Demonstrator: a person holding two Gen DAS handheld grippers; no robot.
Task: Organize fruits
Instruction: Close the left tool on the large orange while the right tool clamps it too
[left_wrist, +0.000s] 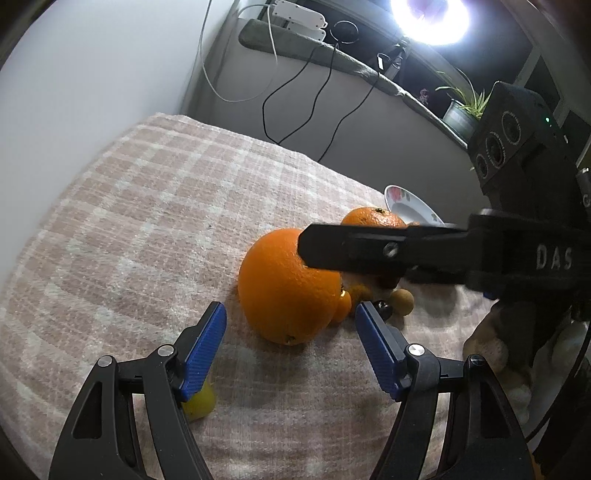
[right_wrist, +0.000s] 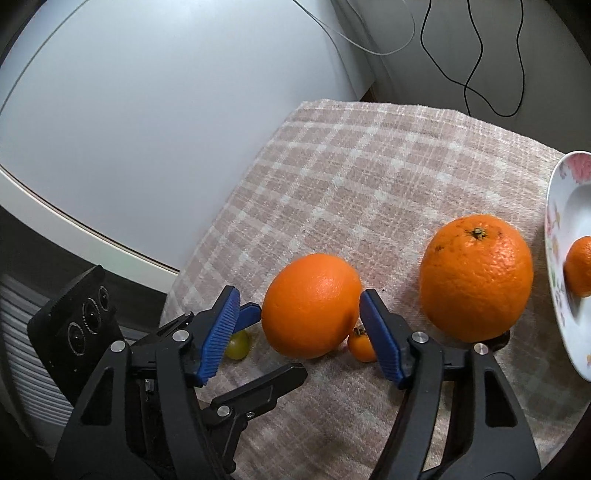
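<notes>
A pink-and-cream checked cloth (right_wrist: 369, 177) covered the table, and the fruit lay on it near the right side. In the right wrist view, the right gripper (right_wrist: 297, 325) had its blue pads on either side of a smooth orange (right_wrist: 312, 304). The right pad sat against the fruit's flank, while the left pad stood a little clear of it, so the jaws looked parted around the orange rather than clamped on it. A small orange fruit (right_wrist: 361, 345) with a dark calyx rested just beside the orange, touching its lower right side. A yellow-green grape (right_wrist: 238, 344) lay just to the left, partly behind the left pad. A larger, rougher orange (right_wrist: 476, 277) with its stem end up sat further right, near a floral plate (right_wrist: 557, 236) that held another small orange fruit at the frame edge.

In the left wrist view, the left gripper (left_wrist: 290, 341) hung above the cloth with its jaws spread and nothing between them; the smooth orange (left_wrist: 286, 286) lay just beyond the fingertips. The right gripper's black finger (left_wrist: 354, 251) crossed in front of that orange. A tan round fruit (left_wrist: 402, 301) and something dark and glossy, possibly a cherry, sat behind it.
</notes>
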